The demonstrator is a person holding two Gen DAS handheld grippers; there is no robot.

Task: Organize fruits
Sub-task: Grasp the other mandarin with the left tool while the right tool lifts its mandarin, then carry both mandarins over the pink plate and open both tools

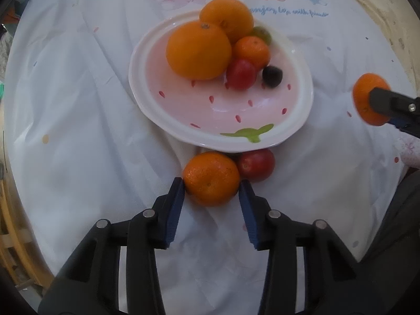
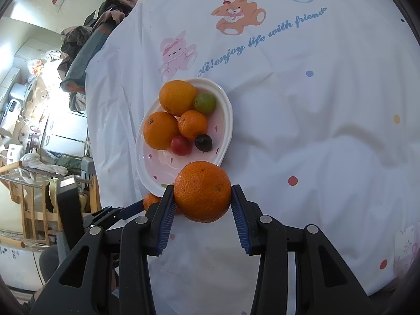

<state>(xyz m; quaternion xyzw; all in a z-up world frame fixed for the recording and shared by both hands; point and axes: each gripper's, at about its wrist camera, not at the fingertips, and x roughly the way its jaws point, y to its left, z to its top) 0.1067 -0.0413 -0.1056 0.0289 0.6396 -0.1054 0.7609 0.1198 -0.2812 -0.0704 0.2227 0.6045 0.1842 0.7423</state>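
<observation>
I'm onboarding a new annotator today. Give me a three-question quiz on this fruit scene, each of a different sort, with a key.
1. True or false: the right gripper is empty.
2. Which fruit lies on the cloth touching the tangerine that the left gripper grips? A) green grape B) red fruit C) dark grape
3. Fill in: the plate holds ___ orange-coloured fruits.

Key
1. False: it holds a second tangerine.
2. B: the red fruit, just outside the plate's rim.
3. Three.
</observation>
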